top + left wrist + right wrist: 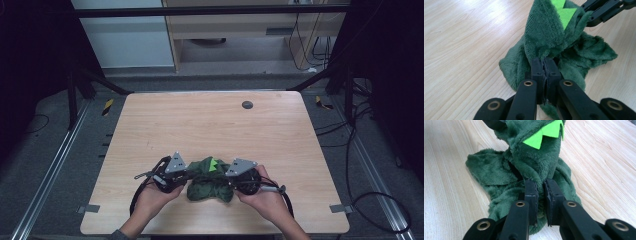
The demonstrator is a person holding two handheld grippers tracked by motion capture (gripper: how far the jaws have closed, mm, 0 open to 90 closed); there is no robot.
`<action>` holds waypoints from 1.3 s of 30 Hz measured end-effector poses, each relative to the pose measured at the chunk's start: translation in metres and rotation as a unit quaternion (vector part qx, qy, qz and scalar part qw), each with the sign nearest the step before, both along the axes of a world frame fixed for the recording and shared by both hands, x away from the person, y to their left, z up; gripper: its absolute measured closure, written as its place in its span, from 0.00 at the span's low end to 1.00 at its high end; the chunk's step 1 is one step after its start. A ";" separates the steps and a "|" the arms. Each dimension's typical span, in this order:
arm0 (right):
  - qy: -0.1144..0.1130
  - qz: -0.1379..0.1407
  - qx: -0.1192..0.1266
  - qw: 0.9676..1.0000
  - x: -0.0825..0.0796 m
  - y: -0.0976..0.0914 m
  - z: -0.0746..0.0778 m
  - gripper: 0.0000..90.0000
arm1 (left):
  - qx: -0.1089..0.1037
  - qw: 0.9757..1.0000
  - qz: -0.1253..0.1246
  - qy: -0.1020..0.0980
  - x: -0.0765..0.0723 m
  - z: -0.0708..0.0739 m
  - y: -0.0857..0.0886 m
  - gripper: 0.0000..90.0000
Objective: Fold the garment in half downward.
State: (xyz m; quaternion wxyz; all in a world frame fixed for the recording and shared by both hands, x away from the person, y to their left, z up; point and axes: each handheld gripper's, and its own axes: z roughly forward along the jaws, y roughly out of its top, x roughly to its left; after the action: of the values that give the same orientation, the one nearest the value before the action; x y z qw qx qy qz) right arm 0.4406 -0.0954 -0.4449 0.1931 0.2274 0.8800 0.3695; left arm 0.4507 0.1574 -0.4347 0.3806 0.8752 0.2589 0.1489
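Claws clamped on fabric: left claw (186,176) and right claw (231,181) each pinch one end of the green plush garment (210,180), lime felt spikes (214,164) uppermost, bunched between them near the wooden desk's (200,125) front edge.

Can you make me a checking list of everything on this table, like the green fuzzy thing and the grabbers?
Surface: light wooden table, bare but for a small dark round spot near the far edge.
Job's things: dark green plush cloth with bright green felt spikes, bunched near the front edge.
Clutter: nothing seen.
Grippers: left gripper shut on the cloth; right gripper shut on the cloth from the other side; a hand holds each.
Cables: black cables on the floor at the right; one trails from each gripper.
Surroundings: grey floor, metal rails, yellow-black tape marks, pale cabinet behind.
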 end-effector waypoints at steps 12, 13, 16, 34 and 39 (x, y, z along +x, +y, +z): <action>-0.010 -0.004 -0.004 1.000 -0.006 0.001 -0.005 0.90 | 0.007 1.000 0.001 -0.007 -0.005 0.002 -0.002 0.98; -0.013 -0.001 -0.004 1.000 -0.006 0.001 -0.006 0.90 | 0.005 1.000 0.001 -0.007 -0.006 0.000 -0.001 0.98; -0.016 0.001 -0.012 1.000 -0.009 0.003 -0.007 0.89 | 0.007 1.000 0.003 -0.015 -0.008 -0.004 -0.001 0.98; -0.021 0.007 -0.024 0.999 -0.021 0.003 -0.016 0.85 | 0.007 1.000 -0.001 -0.004 -0.019 -0.024 0.008 0.94; -0.021 0.002 -0.024 0.999 -0.023 0.000 -0.019 0.81 | 0.009 1.000 -0.004 -0.003 -0.023 -0.029 0.007 0.90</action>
State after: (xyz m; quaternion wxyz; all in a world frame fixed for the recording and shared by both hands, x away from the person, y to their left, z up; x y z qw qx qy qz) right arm 0.4174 -0.0952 -0.4637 0.2162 0.2129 0.8850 0.3531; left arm 0.4277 0.1643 -0.4638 0.3740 0.8792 0.2531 0.1519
